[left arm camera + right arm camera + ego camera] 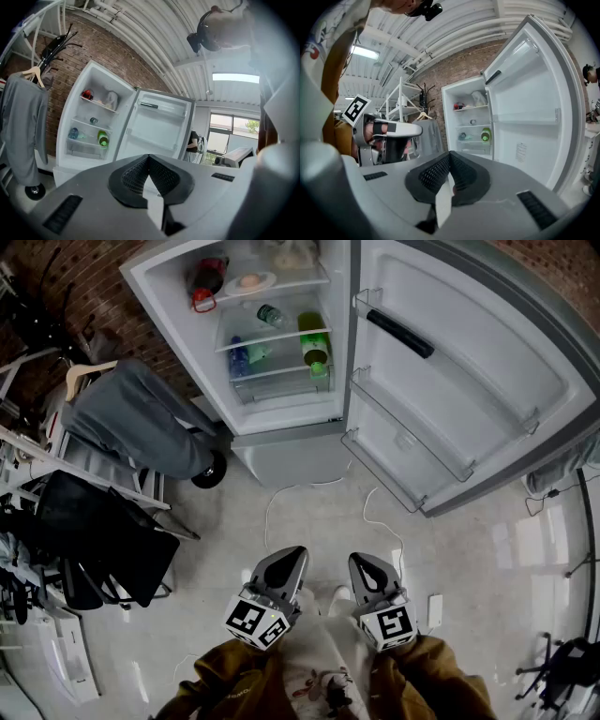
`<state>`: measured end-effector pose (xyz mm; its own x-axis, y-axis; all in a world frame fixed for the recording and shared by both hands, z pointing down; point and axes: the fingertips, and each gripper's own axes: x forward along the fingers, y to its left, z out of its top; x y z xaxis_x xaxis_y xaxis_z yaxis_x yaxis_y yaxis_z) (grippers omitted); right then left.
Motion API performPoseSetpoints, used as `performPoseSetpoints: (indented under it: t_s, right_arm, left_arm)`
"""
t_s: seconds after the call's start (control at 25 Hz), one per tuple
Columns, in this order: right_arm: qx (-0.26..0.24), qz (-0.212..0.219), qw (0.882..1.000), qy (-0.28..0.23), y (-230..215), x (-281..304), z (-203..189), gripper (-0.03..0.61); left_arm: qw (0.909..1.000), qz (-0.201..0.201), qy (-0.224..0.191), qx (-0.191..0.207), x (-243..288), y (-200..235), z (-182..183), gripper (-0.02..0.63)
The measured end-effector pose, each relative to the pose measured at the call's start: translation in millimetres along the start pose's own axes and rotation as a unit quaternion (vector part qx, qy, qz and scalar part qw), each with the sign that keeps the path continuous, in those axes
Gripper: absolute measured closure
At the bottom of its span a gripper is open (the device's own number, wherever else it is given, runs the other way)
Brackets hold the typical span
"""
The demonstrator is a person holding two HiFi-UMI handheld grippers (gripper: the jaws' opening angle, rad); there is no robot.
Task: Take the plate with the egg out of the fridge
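Brown sleeves (234, 681) at the bottom edge of the head view lead to the 2 grippers, held low over the pale floor (469, 568) in front of the fridge (281, 456) and well apart from it. The left gripper (292, 554) has its fingers closed, tips meeting with nothing between them, as its own view shows. The right gripper (362, 561) is the same: fingers pressed together and empty. Both point toward the fridge.

The fridge stands open, its door (469, 362) swung wide to the right, with a black handle (398, 332) lying in the upper door rack. The plate (250, 281) with the egg (251, 279) sits on the top shelf inside the fridge, near the middle of that shelf. Just left of it on the same shelf is a dark container with a red cap (206, 282). 1 shelf down lies a small bottle (270, 315). On the shelf below that, a green bottle (314, 341) stands at the right and a blue bottle (239, 357) at the left.

Left of the fridge a gray garment (141, 418) hangs from a wooden hanger (89, 371), in front of a brick wall (56, 277).
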<state>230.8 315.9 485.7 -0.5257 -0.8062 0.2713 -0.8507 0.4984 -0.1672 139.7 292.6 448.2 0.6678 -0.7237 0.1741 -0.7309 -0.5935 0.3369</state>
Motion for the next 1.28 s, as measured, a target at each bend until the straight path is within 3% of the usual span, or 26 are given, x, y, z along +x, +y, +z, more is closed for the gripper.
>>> performPoseSetpoints:
  t_s: [0.16,0.36,0.68,0.88,1.28]
  right_arm:
    - [-0.041,-0.007,0.998,-0.038,-5,13,27,0.572]
    - [-0.049,-0.019,0.996,-0.068,5,11,45,0.572]
    - [-0.01,-0.018,0.999,-0.043,43,0,15,0.572]
    - [0.01,-0.02,0.999,-0.049,59,5,4,0.572]
    - [-0.006,-0.025,0.999,-0.036,87,67,4,0.572]
  left_arm:
    - [0.9996,-0.011,-0.01,0.024,-3,4,14,0.606]
    - [0.9989,-0.039,0.003,0.026,-10,-3,5,0.606]
    - [0.9971,-0.072,0.021,0.012,-19,-13,-10,0.606]
    - [0.9966,-0.072,0.036,-0.018,-31,3,-30,0.606]
    - [0.9983,-0.049,0.013,-0.028,-61,78,-11,0.606]
